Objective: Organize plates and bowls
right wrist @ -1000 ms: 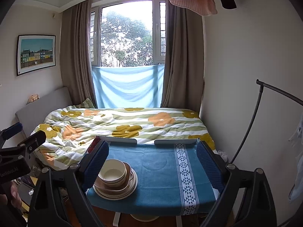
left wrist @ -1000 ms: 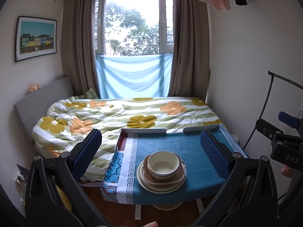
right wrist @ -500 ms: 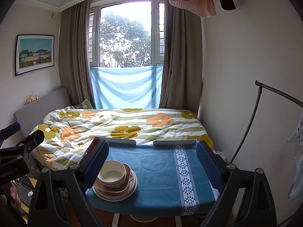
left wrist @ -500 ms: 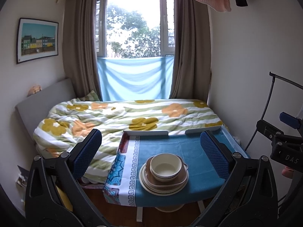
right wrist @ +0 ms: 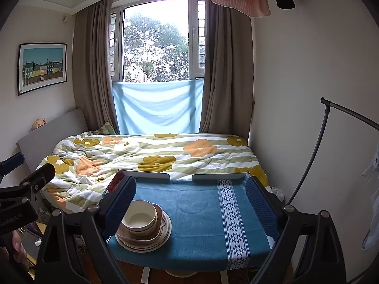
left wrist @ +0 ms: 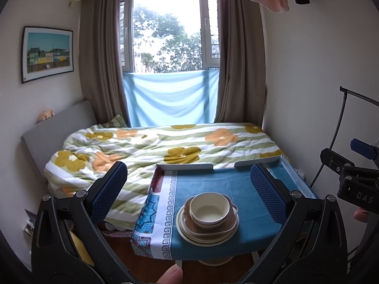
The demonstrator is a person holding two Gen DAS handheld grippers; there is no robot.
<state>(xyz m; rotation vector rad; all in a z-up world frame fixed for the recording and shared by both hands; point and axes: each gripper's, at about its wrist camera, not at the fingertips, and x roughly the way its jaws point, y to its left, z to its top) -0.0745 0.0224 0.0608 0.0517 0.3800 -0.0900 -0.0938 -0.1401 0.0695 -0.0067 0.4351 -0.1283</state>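
Fingers first: our left gripper [left wrist: 188, 189] stands wide open with nothing between its two blue-padded fingers [left wrist: 109, 190], and our right gripper [right wrist: 189, 207] is spread just as wide and just as empty. Both hang in front of the table [left wrist: 236, 179], apart from everything on it.

We count one stack of dishes [left wrist: 207, 220] on the blue cloth [right wrist: 196, 213] — one cream bowl [left wrist: 209, 209] on top, one brown dish [left wrist: 213, 229] with small side handles under it, and cream plates [left wrist: 187, 230] beneath; how many plates we cannot tell from the rims. In the left wrist view the stack sits between our left fingers, near the front edge. In the right wrist view it lies at the table's left, and the left pad of that gripper covers part of the bowl.

The cloth carries two patterned bands: one key-pattern band [left wrist: 169, 213] by its left end, one white triangle band [right wrist: 231, 213] towards the right.

Writing is scarce. The right gripper's body, seen from the left camera, reads "DAS" [left wrist: 364, 197]; the left gripper's body, seen from the right camera, shows a label [right wrist: 10, 220] cut off at the frame edge.

Beyond the table we see one bed with a flowered duvet [right wrist: 154, 156], one window [right wrist: 155, 40] with two brown curtains, and one framed picture [right wrist: 42, 67].
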